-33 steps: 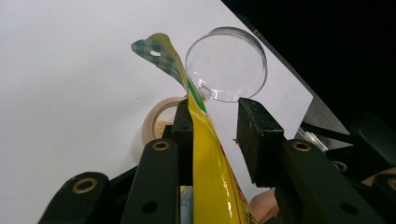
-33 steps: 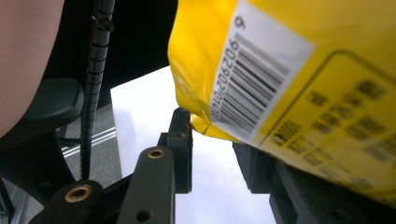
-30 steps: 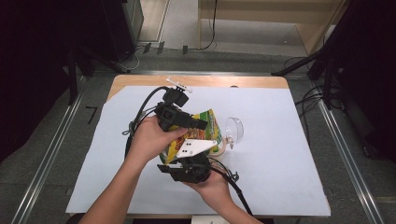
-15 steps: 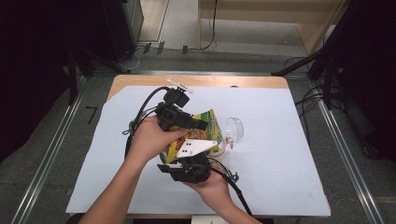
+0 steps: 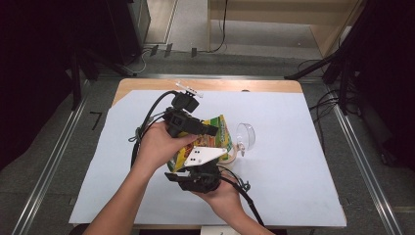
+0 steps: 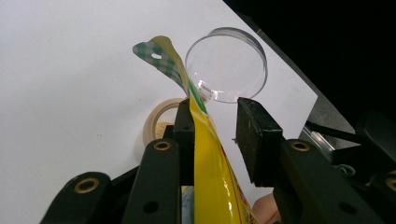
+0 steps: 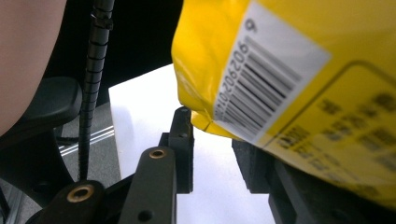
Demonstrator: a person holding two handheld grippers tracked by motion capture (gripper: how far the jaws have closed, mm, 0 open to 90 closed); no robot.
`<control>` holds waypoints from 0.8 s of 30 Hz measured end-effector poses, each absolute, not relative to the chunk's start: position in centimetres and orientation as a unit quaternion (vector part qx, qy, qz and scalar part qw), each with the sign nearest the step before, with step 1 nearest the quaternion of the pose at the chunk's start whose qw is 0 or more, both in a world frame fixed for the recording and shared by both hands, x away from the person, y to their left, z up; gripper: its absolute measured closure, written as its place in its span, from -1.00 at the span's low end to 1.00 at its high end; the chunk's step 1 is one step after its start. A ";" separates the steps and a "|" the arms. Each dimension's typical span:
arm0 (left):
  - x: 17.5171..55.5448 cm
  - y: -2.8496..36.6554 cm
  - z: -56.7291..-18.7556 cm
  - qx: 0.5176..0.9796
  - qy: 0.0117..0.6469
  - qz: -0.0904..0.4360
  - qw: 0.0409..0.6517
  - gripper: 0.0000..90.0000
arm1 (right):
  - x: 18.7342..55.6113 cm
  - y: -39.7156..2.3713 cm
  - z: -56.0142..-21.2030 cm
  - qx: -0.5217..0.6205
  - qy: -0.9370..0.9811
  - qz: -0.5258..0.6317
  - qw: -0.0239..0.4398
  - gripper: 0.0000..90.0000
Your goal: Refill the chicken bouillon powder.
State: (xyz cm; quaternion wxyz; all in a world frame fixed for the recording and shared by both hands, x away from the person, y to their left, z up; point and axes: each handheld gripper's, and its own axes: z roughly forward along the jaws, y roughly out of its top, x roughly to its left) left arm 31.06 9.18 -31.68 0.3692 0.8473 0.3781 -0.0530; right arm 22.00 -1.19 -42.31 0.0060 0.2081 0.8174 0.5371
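Left gripper (image 5: pixel 211 131): held in the left hand (image 5: pixel 159 144) over the middle of the counter; in the left gripper view the yellow pouch lies against one pad (image 6: pixel 185 128) while a clear gap stands before the other pad, so its jaws are parted and not clamping.
Yellow pouch (image 5: pixel 215 134): held up off the counter between the two grippers, near the centre; its green-checked top edge (image 6: pixel 161 58) sticks out past the left gripper's jaws.
Printed writing: in the right gripper view a white barcode patch (image 7: pixel 268 70) shows digits that read roughly "206206" and a "9"; the darker print beside it is too blurred to read. No brand name is legible.
Right gripper (image 5: pixel 188 177): held in the right hand (image 5: pixel 220 193) just near of the pouch; the pouch's lower corner hangs over and partly covers its jaws, and I cannot tell whether they press on it.
Tape roll (image 6: pixel 156 122): pale ring lying on the counter, just beyond the pouch.
Clear round dish (image 5: pixel 247 134): to the right of the pouch, tipped on edge.
Counter (image 5: pixel 303 161): covered by a white sheet.
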 end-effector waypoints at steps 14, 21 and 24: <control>31.0 9.1 -31.7 0.848 0.378 -0.052 0.368 0.55 | 22.1 -1.2 -42.4 0.207 0.816 0.540 0.005 0.58; 31.0 9.1 -31.7 0.849 0.375 -0.051 0.369 0.55 | 22.1 -1.2 -42.5 0.206 0.816 0.540 0.010 0.59; 31.1 9.1 -31.7 0.848 0.376 -0.052 0.371 0.56 | 22.1 -1.3 -42.5 0.206 0.816 0.540 0.009 0.59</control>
